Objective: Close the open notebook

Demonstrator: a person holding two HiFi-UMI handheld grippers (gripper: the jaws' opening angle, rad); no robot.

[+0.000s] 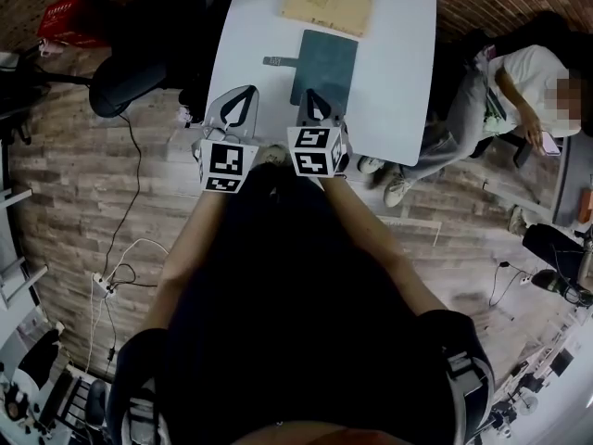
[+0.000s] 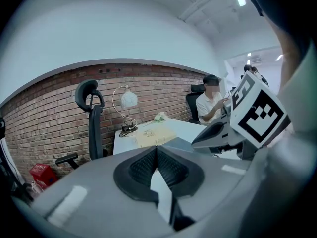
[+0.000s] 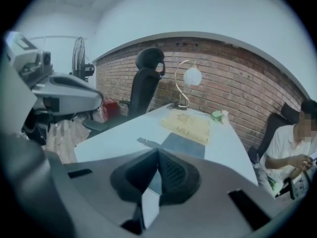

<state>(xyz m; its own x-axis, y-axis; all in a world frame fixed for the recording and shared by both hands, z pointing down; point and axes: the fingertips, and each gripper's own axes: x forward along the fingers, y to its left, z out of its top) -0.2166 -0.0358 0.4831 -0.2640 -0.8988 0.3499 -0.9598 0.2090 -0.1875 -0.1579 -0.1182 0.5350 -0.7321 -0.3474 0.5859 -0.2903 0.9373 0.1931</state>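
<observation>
The notebook [image 1: 326, 58] has a dark teal cover and lies flat on the white table [image 1: 398, 72], cover down, with a short dark strap [image 1: 277, 61] sticking out at its left. In the right gripper view the notebook [image 3: 185, 144] lies just beyond my jaws. My right gripper [image 1: 311, 95] hangs over the notebook's near edge, shut, with nothing between its tips [image 3: 158, 151]. My left gripper [image 1: 247, 92] is at the table's near left corner, also shut and empty [image 2: 156, 148].
A tan book [image 1: 328, 1] lies beyond the notebook. A desk lamp [image 3: 189, 77] stands at the table's far end. A black office chair [image 1: 125, 80] is left of the table. A seated person [image 1: 514, 86] is to the right. Cables [image 1: 116, 274] lie on the wooden floor.
</observation>
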